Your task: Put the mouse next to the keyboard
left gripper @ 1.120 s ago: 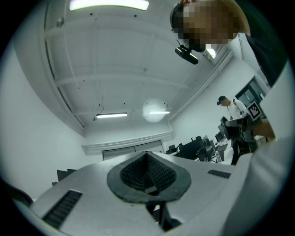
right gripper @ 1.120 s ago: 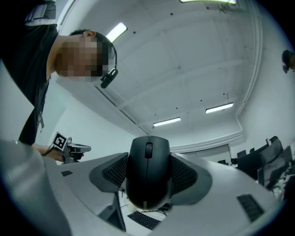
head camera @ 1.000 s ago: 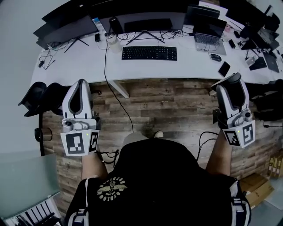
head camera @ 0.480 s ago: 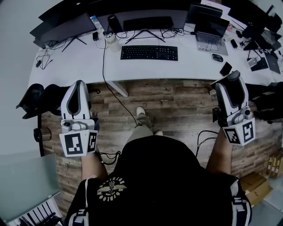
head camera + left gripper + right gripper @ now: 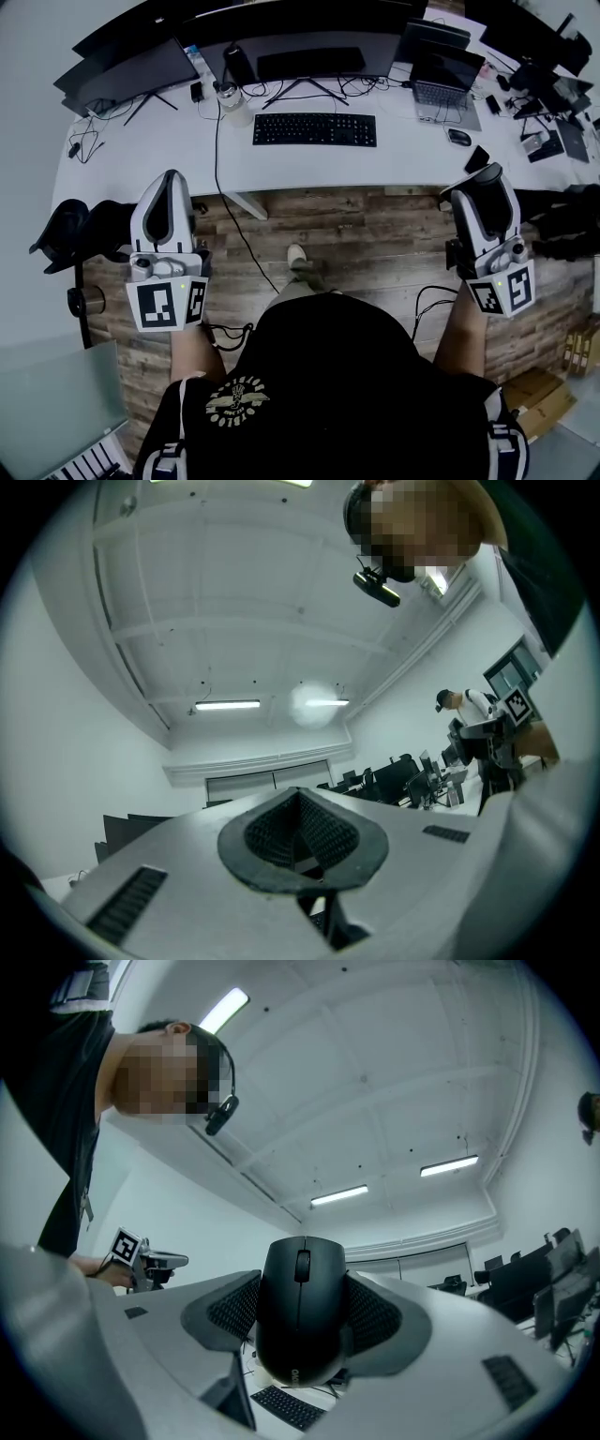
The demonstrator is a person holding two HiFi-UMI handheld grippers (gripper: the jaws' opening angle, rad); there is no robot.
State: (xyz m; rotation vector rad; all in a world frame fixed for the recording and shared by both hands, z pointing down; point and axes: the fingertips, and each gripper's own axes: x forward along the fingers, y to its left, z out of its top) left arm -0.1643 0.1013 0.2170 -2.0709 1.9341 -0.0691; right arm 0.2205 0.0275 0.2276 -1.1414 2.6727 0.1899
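Note:
A black mouse [image 5: 302,1307] is clamped upright between the padded jaws of my right gripper [image 5: 302,1326], which is shut on it. In the head view that gripper [image 5: 481,190] is held over the wooden floor, short of the white desk's [image 5: 169,150] front edge. The black keyboard [image 5: 315,129] lies mid-desk in front of a monitor; a corner of the keyboard [image 5: 289,1408] also shows below the mouse. My left gripper [image 5: 165,195] hangs level at the left, also short of the desk. Its pads [image 5: 302,834] meet with nothing between them.
On the desk stand several monitors, a laptop [image 5: 441,80], a second small mouse [image 5: 458,137], a dark phone [image 5: 475,157] and a bottle [image 5: 232,98]. A cable [image 5: 234,220] drops from the desk to the floor. A dark chair [image 5: 80,230] sits at the left.
The desk and keyboard have slid down in the head view, so they are closer. A foot has stepped forward. Both grippers keep their hold and pose.

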